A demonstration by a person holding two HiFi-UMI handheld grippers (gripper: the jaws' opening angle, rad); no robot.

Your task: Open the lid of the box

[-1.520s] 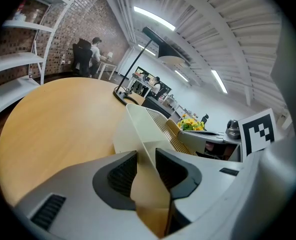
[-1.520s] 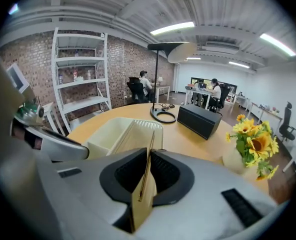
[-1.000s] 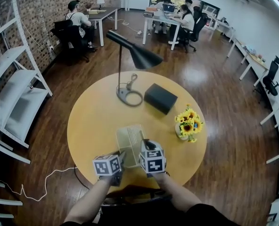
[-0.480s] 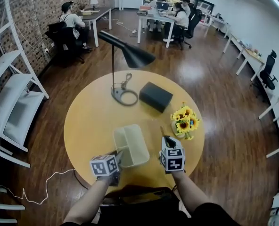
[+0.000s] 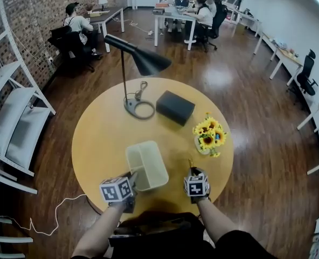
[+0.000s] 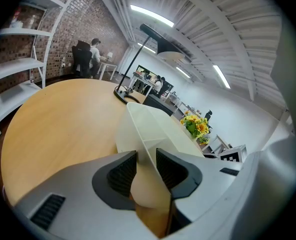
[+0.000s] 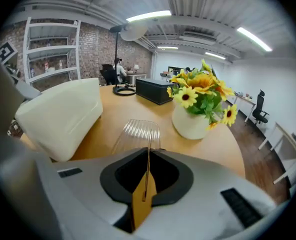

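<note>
Box (image 5: 147, 165) on desk (image 5: 100, 139), lid (image 7: 137, 130) off.
Clamped at near wall in left tongs (image 6: 147, 159); pinched edge-on in right tongs (image 7: 148, 156) (close by the flowers (image 7: 200, 91)), the clear lid.

Two bare forearms rise from 6 o'clock in the head view, the left forearm (image 5: 98, 232) carrying the grey left gripper (image 5: 132, 178) at 7 o'clock, jaws aimed at 1 o'clock and clamped on a wall of the translucent white plastic box (image 6: 155, 129), the right forearm (image 5: 216, 225) carrying the grey right gripper (image 5: 192, 171) at 5 o'clock, jaws aimed at 12 o'clock and pinched on the thin clear plastic lid (image 7: 136, 129).
</note>
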